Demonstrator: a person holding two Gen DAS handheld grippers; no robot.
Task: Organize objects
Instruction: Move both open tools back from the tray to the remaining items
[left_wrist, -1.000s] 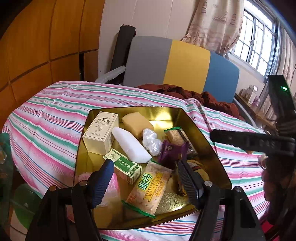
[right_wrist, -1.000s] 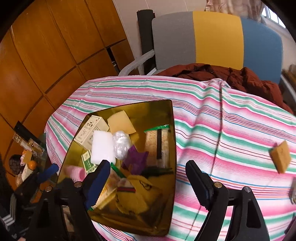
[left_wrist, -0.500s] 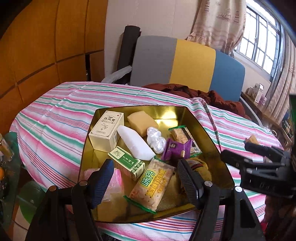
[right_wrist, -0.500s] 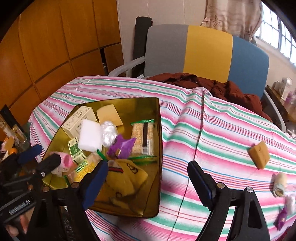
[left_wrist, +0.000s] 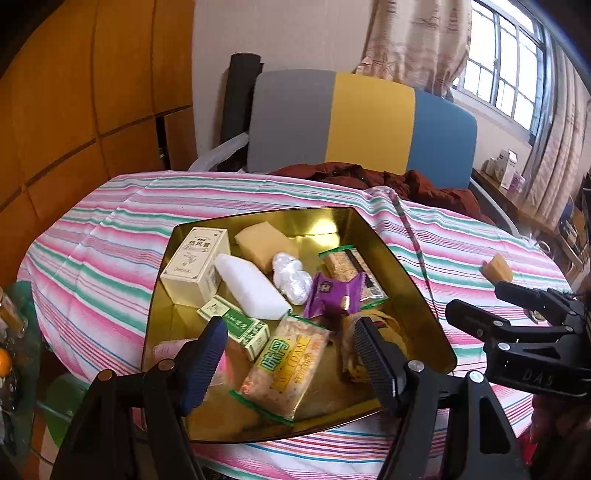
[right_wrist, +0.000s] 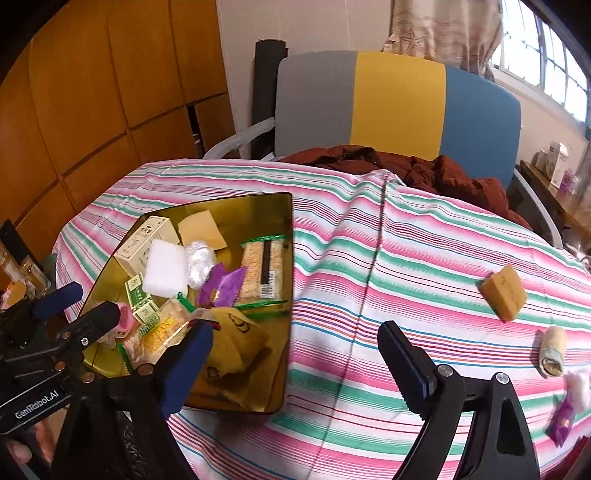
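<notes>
While both the left gripper (left_wrist: 288, 354) and right gripper (right_wrist: 295, 354) hold jaws wide and empty, the gold tin tray (right_wrist: 284, 295) is full. Outside it on the striped surface (right_wrist: 406, 258), the tan sponge block (right_wrist: 504, 291) (light, soft) suits a grasp across its flat sides.

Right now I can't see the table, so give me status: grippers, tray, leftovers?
Left gripper open, over gold tray. Right gripper open, empty. Tan block, small roll, purple packet loose on striped cloth.
</notes>
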